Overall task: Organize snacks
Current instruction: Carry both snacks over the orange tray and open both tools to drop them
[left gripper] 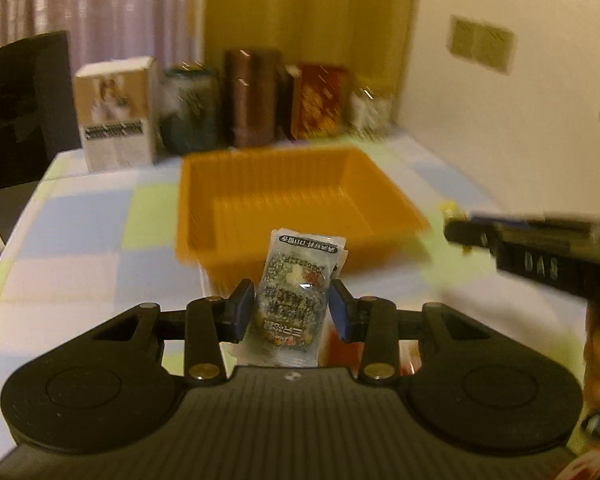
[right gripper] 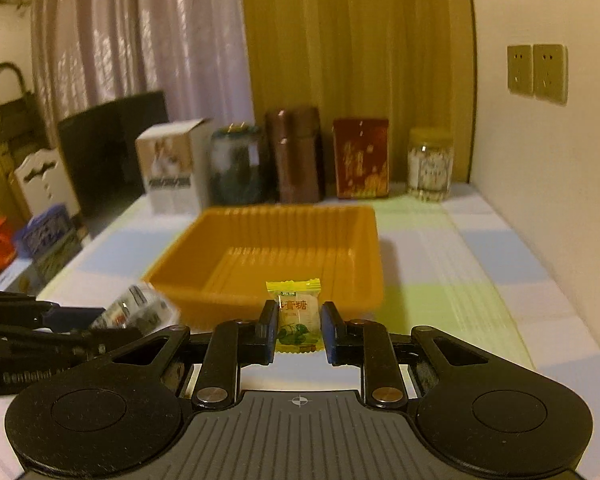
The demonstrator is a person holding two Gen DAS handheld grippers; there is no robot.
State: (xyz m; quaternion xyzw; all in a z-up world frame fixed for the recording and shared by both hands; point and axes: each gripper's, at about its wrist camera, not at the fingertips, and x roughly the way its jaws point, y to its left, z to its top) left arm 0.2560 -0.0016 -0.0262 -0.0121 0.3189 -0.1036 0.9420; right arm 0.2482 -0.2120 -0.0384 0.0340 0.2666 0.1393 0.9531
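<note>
The clear snack packet (left gripper: 294, 300) stands upright between the blue pads of the left gripper (left gripper: 292, 312), its printed text upside down to the camera and its crimped top edge reaching in front of the near wall of the orange tray (left gripper: 204, 208). Speckled contents show through the film (nuts or a mix, I cannot tell which). The pads pinch it from both sides, so the packet hangs clear of the checked tablecloth (left gripper: 80, 232).

The second snack is a small yellow candy (right gripper: 296, 316), with red characters on a white panel and green leaves printed lower down. The right gripper (right gripper: 299, 330) has its fingers pressed in on the wrapper's two sides, holding it upright just in front of the tray's near rim.

Both grippers point forward and somewhat downward toward the tray, side by side and near each other: the right one's black body crosses the right edge of the left camera's view, and the left one, packet blurred at its tip, juts in low on the left of the right camera's view.

The tray itself sits in the middle of the table, ribbed inside. Behind it, along the curtain, stand a white box with a rabbit picture (right gripper: 172, 168), a dark jar (right gripper: 238, 164), a brown canister (right gripper: 296, 156), a red tin (right gripper: 361, 158) and a clear jar with a yellow lid (right gripper: 430, 164).
</note>
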